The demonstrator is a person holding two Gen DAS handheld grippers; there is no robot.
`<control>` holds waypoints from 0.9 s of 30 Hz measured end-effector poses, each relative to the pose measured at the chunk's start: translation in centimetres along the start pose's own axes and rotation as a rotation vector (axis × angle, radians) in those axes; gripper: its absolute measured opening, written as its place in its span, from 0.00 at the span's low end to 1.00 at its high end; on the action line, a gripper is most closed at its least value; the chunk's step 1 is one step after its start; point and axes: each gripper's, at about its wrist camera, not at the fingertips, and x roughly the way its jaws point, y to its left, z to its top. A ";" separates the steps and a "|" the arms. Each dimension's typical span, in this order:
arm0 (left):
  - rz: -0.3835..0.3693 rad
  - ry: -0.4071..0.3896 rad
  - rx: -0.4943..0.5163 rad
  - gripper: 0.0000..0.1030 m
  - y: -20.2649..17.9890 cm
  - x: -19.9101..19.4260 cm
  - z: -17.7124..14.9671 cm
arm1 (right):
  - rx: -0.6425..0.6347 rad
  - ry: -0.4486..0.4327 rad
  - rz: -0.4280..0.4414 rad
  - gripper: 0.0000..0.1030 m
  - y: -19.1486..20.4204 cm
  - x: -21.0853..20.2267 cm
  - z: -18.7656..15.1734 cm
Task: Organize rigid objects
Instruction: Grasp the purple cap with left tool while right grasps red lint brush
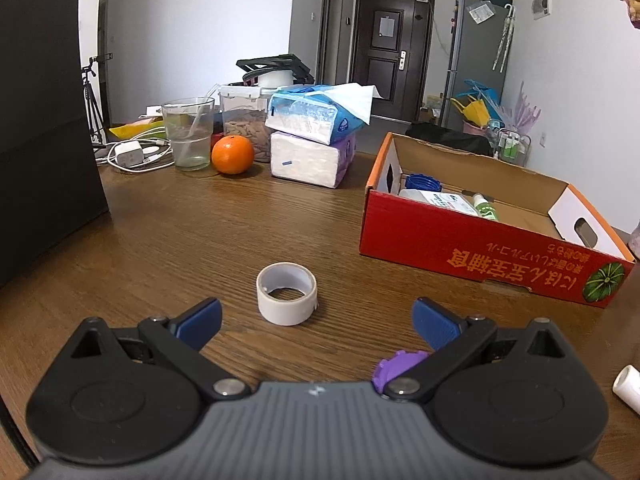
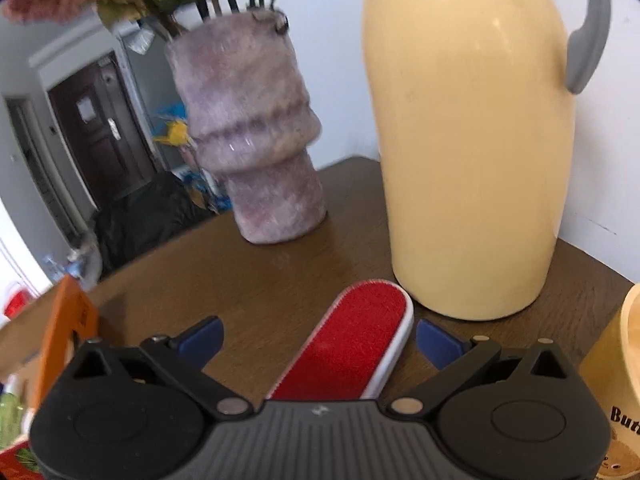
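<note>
- Tape roll [image 1: 286,294] sits on the brown table [image 1: 200,224], low in the middle of the left wrist view, just ahead of the left gripper [image 1: 318,322].
- That gripper's blue fingers [image 1: 199,322] are spread wide and hold nothing.
- A red box [image 1: 492,258] sits at the right, with a blue cap [image 1: 423,182] and little bottles [image 1: 460,202] inside.
- A purple cap [image 1: 396,366] peeks out low right, by the gripper.
- An orange [image 1: 232,154], a cup [image 1: 188,133] and tissue packs [image 1: 314,142] sit farther back.
- In the right wrist view, a red brush [image 2: 348,346] lies low in the middle, between the wide-open fingers of the right gripper [image 2: 319,340], not pinched.
- A big yellow jug [image 2: 468,140] stands at the right; a purple vase [image 2: 256,128] stands left of it.
</note>
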 end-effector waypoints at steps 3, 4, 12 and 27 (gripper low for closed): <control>0.001 -0.001 0.005 1.00 -0.1 0.0 0.0 | -0.053 0.038 -0.067 0.99 1.2 1.6 -0.5; 0.003 0.002 0.006 1.00 -0.2 0.0 0.0 | -0.068 0.046 -0.079 0.95 1.5 1.9 -0.7; 0.010 0.042 0.019 1.00 -0.2 0.8 -0.3 | -0.155 0.074 -0.121 0.59 2.6 3.3 -2.1; -0.107 0.124 0.179 1.00 -3.6 2.0 -2.7 | -0.192 -0.033 -0.054 0.53 2.1 -1.2 -3.9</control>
